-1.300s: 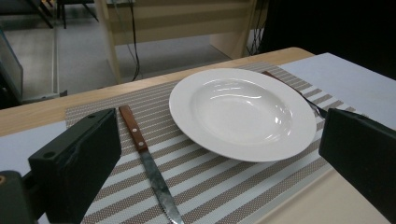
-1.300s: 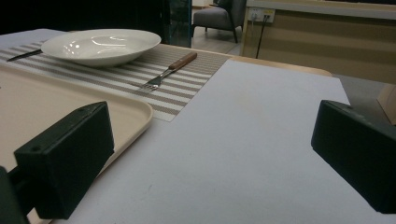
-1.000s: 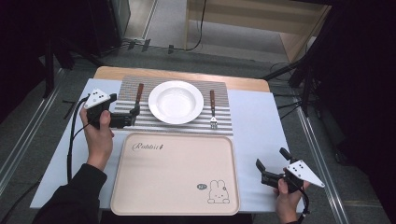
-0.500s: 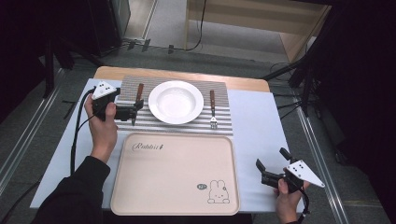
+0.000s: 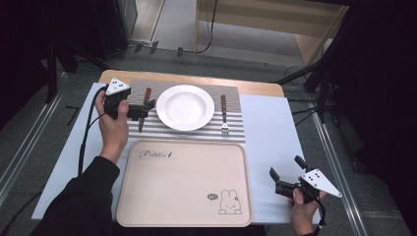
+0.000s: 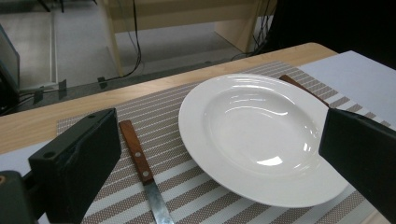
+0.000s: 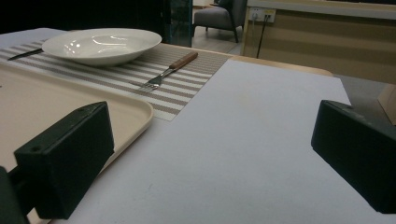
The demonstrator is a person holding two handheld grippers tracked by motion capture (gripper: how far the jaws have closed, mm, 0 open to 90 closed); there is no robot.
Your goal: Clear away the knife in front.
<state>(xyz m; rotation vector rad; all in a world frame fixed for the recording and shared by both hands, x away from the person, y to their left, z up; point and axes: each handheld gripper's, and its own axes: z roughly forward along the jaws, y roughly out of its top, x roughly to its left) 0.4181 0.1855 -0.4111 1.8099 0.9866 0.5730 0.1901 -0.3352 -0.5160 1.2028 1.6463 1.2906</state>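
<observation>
Between the spread jaws of our left gripper (image 5: 147, 109) we see, in the left gripper view, the knife (image 6: 141, 165) and most of the white plate (image 6: 261, 135). The knife's wooden handle lies just inside the left-hand finger (image 6: 79, 163), apart from it, with the steel blade running down toward the bottom edge; the plate's rim reaches to the right-hand finger (image 6: 362, 158), though we cannot tell whether that finger touches it. Both fingers stand wide apart and hold nothing.

From the high view, this gripper hovers over the striped placemat (image 5: 196, 130), its tips right at the knife (image 5: 144, 107), which lies just left of the plate (image 5: 185, 106). Whether the tips rest on the knife or hang a little above it is hard to judge from that angle.

Our right gripper (image 5: 282, 174) sits low near the table's front right corner, well apart from the place setting. Its fingers (image 7: 70, 158) are also wide apart and empty. Beyond its left-hand finger lies the corner of the beige tray (image 7: 70, 100); between the fingers there is bare white table cover (image 7: 243, 140). Farther off, past the tray, the fork (image 7: 169, 69) lies on the placemat beside the plate, its wooden handle pointing away from the fingers.
</observation>
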